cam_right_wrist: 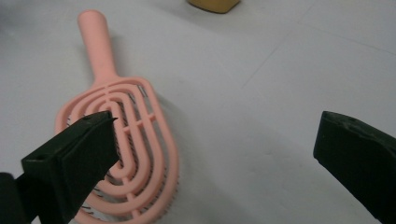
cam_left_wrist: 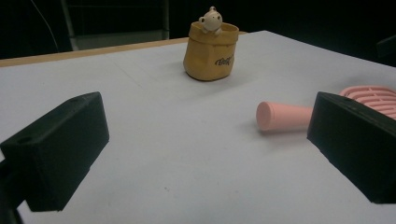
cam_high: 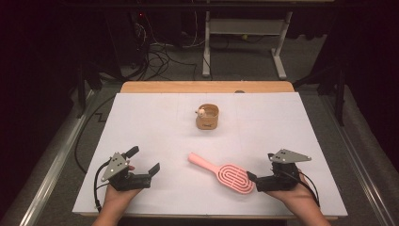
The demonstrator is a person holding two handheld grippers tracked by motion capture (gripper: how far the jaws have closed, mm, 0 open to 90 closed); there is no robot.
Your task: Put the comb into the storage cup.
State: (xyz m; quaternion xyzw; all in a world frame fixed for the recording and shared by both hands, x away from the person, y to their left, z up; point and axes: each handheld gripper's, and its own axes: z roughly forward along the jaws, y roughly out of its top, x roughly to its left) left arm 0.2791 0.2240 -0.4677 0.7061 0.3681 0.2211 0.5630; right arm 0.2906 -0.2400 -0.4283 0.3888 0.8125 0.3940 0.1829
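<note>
Your left tongs (cam_high: 143, 160) rest spread wide on the counter (cam_high: 155, 117), holding nothing. One pink hairbrush (cam_high: 221, 172) lies flat between your two tongs, its long axis slanting: handle toward the left tongs and away from you, head just beside the right tongs (cam_high: 261, 169). Those are spread too, empty. One tan pouch (cam_high: 207, 117) stands well beyond both.
</note>
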